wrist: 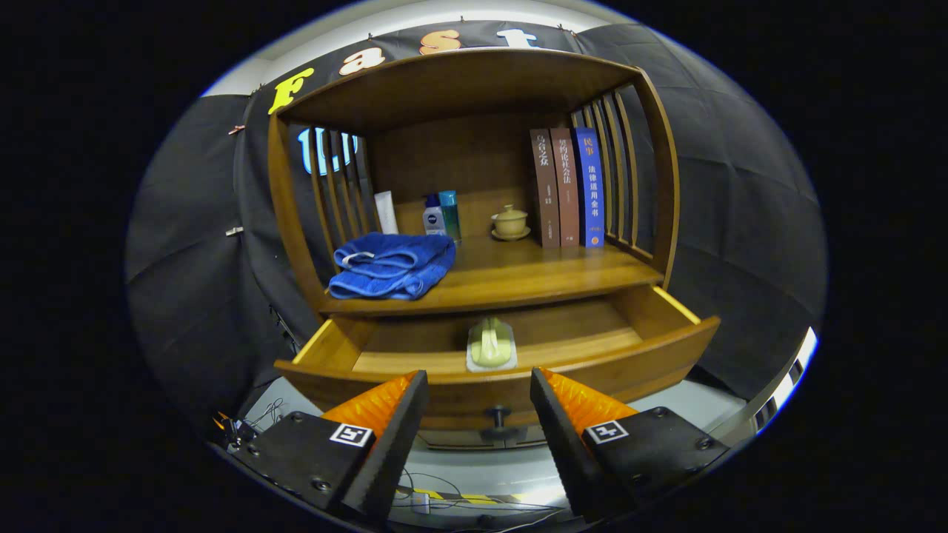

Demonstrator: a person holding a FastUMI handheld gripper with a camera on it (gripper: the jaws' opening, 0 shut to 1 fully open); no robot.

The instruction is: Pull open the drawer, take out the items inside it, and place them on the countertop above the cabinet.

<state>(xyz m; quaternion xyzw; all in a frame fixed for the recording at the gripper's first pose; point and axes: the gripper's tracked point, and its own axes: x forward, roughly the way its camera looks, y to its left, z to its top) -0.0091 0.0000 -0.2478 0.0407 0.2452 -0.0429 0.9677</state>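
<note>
The drawer [518, 370] stands pulled open just ahead of the gripper [479, 414], whose jaws are spread and empty. A pale green item [491, 344] lies inside, beyond them. Next seems to be reaching in, pinching it, then lifting it to the countertop [533, 270] beside the blue towel [391, 265].

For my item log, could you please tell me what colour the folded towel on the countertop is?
The towel is bright blue, seen best in the gripper view.
</note>
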